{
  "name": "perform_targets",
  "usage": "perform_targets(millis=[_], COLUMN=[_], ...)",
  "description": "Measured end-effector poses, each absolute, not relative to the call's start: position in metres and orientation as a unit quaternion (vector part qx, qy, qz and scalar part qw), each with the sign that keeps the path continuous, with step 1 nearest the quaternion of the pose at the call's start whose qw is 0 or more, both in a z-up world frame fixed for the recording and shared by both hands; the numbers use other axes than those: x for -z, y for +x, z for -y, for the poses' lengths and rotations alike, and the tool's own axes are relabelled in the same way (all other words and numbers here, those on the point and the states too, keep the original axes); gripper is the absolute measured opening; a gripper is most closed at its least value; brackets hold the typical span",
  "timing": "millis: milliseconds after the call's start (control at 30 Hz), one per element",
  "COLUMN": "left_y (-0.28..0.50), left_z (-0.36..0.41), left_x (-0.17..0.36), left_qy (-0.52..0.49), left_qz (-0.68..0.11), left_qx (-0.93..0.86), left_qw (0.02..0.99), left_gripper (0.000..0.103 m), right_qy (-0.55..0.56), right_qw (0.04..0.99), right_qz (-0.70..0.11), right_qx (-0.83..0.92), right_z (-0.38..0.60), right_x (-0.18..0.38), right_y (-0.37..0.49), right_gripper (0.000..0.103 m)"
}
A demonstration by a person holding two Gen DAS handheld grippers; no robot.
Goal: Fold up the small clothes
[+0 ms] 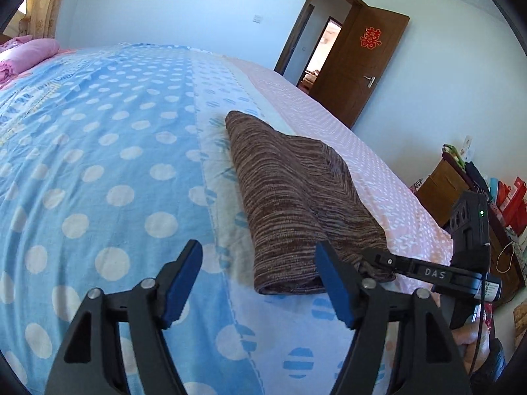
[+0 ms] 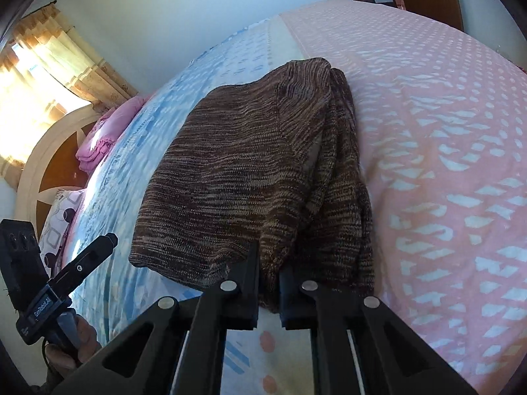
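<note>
A brown striped knit garment [image 1: 290, 197] lies folded in a thick oblong where the bedspread's blue part [image 1: 98, 164] meets its pink part. My left gripper [image 1: 258, 245] hangs open just above the bed. The garment's near left corner shows between its blue pads [image 1: 184, 283], and neither pad touches it. My right gripper [image 1: 365, 265] comes in from the right at the near right corner. In the right wrist view the right gripper [image 2: 268, 263] is shut on a bunched fold of the knit garment [image 2: 243, 164]. The left gripper [image 2: 110, 240] and the hand holding it show at the lower left.
The pink patterned part of the bedspread [image 2: 444, 131] stretches to the right of the garment. Folded pink bedding [image 1: 33, 52] and a patterned pillow [image 2: 59, 220] lie at the headboard end. An open wooden door [image 1: 359, 65] and a cluttered cabinet [image 1: 461, 177] stand beyond the bed's right edge.
</note>
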State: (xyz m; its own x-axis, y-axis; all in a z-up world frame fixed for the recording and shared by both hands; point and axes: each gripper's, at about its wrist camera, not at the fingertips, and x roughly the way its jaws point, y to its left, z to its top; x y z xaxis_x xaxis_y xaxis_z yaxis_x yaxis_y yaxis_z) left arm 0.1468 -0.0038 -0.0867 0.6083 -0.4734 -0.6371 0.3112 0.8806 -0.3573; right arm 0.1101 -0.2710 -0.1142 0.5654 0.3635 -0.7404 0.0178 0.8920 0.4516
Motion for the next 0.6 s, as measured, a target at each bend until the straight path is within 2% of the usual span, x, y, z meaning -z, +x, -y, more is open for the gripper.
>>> perform_targets(millis=[167, 300, 367, 467, 600], left_y=[0.153, 0.172, 0.181, 0.192, 0.192], left_z=[0.006, 0.02, 0.034, 0.05, 0.051], left_x=[0.071, 0.067, 0.071, 0.089, 0.119], left_qy=[-0.084, -0.073, -0.053, -0.031, -0.021], left_qz=[-0.369, -0.373, -0.373, -0.396, -0.422], left_qx=[0.21, 0.208, 0.194, 0.174, 0.148], left_qw=[0.902, 0.901, 0.906, 0.901, 0.894], left_gripper=[0.073, 0.073, 0.073, 0.073, 0.08], right_qy=[0.132, 0.08, 0.08, 0.104, 0.124], right_qw=[0.892, 0.884, 0.872, 0.875, 0.871], right_qz=[-0.424, -0.455, -0.479, -0.468, -0.472], right_qx=[-0.085, -0.07, -0.065, -0.065, -0.056], right_z=[0.28, 0.282, 0.283, 0.291, 0.306], right_x=[0.074, 0.088, 0.111, 0.113, 0.102], right_y=[0.102, 0.102, 0.104, 0.103, 0.101], right_gripper=[0.008, 0.008, 0.008, 0.009, 0.017])
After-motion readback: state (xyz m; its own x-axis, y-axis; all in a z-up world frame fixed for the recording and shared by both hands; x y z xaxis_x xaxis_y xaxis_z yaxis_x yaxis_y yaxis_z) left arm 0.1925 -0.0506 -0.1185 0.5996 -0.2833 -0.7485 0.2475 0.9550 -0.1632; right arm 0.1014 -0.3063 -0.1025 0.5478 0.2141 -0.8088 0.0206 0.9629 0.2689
